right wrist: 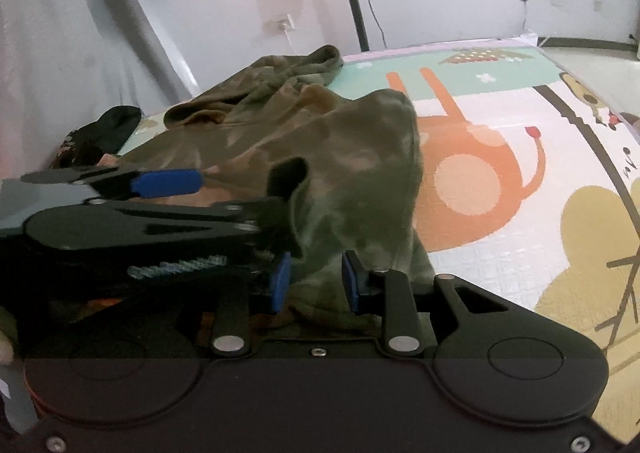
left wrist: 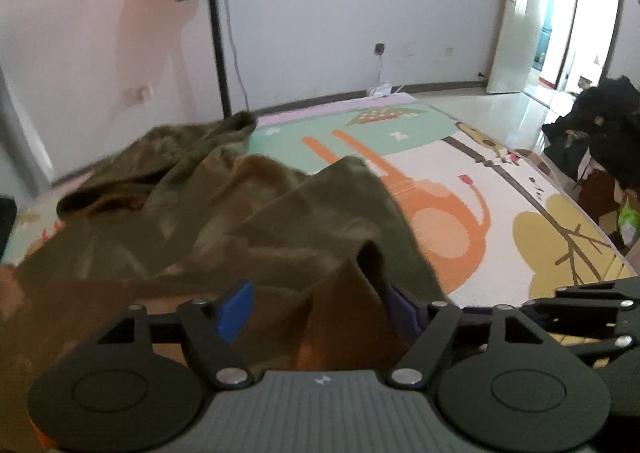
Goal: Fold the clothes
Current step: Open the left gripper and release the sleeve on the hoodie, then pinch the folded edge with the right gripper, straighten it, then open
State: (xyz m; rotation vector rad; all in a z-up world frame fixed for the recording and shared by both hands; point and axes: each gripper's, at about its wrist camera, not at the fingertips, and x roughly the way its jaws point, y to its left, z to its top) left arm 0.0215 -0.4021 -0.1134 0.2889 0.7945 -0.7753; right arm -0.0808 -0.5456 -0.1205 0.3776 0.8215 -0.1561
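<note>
2 grippers hold my olive garment (left wrist: 224, 221) over the mat (left wrist: 480, 189); left gripper (left wrist: 316, 313) wide around cloth; right gripper (right wrist: 316, 285) narrow, pinching a fold.

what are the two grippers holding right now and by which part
Both have the olive garment between their fingers at its near edge: left gripper wide apart around a raised fold, right gripper around the hem. Whether either truly clamps it cannot be told.

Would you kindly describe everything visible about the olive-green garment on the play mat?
The olive-green garment looks like soft, mottled green-brown fabric, possibly a sweatshirt. It lies crumpled and unfolded on the cartoon play mat, with a rumpled cuff or collar end toward the wall. Its near edge is bunched between the blue pads of both the left tongs and the right tongs; whether either grips it is unclear.
</note>
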